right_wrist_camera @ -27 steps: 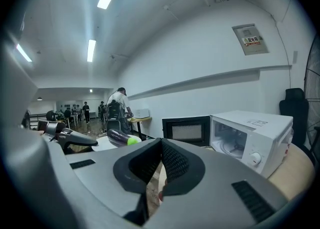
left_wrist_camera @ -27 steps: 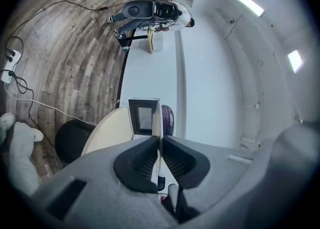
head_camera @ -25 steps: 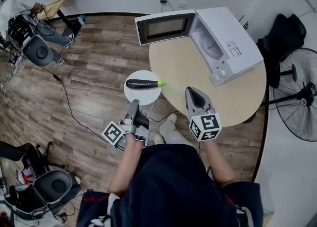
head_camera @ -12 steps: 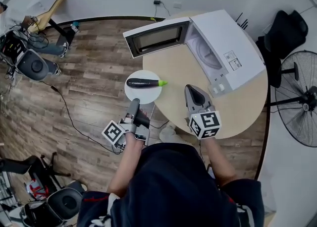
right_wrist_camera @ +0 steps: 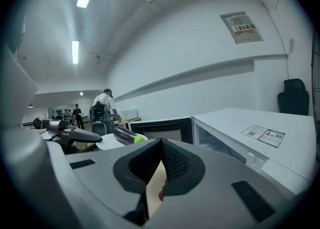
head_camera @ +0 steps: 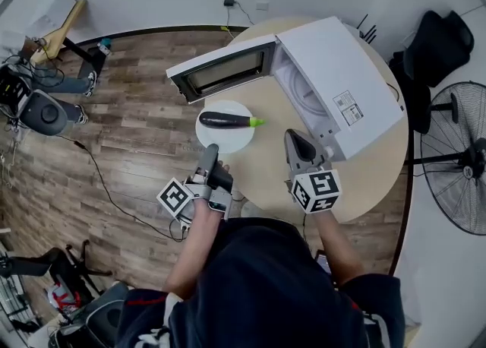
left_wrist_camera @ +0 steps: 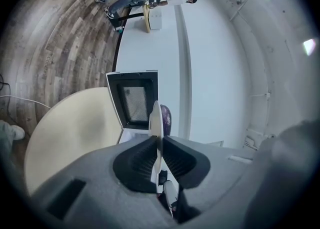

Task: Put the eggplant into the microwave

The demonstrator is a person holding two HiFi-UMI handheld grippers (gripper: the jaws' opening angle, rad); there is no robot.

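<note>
Left claw (head_camera: 210, 149) pinches round white plate (head_camera: 219, 132) carrying dark purple eggplant (head_camera: 225, 119).
Right claw (head_camera: 296, 140) pressed together, empty; open white microwave (head_camera: 334, 88) just ahead, on beige bench (head_camera: 266, 164).

Dark purple eggplant (head_camera: 225, 119), green stem rightward, flat on a white plate (head_camera: 218, 137) by the white, open-doored microwave (head_camera: 334, 84).

The eggplant (head_camera: 225, 119) is dark purple with a bright green stem. The plate (head_camera: 237, 135) is white. The microwave (head_camera: 342, 73) is white with a black-framed door. The table (head_camera: 266, 175) is pale cream, and the floor (head_camera: 129, 134) is grey-brown wood grain. The left gripper (head_camera: 211, 150) and right gripper (head_camera: 295, 138) are grey with black-and-white square markers.
</note>
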